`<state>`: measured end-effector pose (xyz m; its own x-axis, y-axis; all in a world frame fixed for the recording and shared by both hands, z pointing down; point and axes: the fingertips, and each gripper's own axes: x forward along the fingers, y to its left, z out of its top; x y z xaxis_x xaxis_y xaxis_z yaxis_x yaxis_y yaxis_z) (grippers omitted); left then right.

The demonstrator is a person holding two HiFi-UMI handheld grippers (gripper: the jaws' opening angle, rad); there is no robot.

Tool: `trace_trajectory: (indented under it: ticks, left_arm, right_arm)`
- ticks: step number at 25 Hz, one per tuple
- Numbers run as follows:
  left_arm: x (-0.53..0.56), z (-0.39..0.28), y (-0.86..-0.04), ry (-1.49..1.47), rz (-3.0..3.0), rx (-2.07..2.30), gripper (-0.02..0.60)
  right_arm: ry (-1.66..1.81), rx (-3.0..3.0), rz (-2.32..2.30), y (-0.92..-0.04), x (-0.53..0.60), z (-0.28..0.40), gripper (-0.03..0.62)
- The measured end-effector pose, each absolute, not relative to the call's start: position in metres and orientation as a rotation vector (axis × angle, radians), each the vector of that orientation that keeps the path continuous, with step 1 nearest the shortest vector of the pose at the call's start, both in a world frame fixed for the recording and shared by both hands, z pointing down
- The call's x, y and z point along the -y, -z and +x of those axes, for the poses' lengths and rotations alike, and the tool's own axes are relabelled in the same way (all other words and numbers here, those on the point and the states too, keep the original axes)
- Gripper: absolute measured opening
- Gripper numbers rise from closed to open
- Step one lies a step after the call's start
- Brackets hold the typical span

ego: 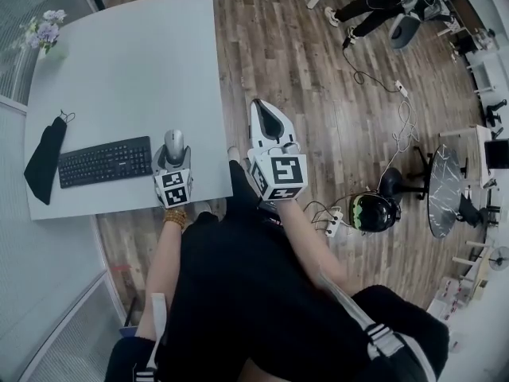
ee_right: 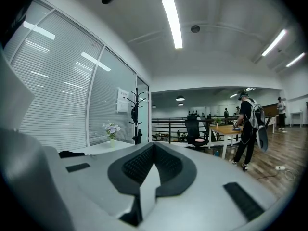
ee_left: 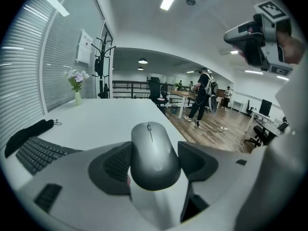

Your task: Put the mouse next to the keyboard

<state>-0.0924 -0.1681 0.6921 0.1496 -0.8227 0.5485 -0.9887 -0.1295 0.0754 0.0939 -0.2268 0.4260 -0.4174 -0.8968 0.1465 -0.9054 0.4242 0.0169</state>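
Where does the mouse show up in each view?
Head view: mouse in the left gripper, just right of the keyboard.
Left gripper view: mouse at centre, between the jaws.
Right gripper view: not in it.
Shared landmark: the flower vase.

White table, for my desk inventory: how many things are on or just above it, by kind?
Black computer keyboard: 1
Grey computer mouse, held in the left gripper: 1
Black fabric item: 1
Small vase of pale flowers: 1
Total: 4
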Motion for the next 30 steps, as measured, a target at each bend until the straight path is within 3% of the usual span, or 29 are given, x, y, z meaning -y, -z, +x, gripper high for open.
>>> trace_trajectory:
  ticks: [30]
  left_arm:
    - [0.162, -0.115, -0.782, -0.677, 1.836, 1.625, 0.304]
  right_arm:
    - [-0.136, 2.509, 1.596, -0.437, 0.259, 0.079, -0.002]
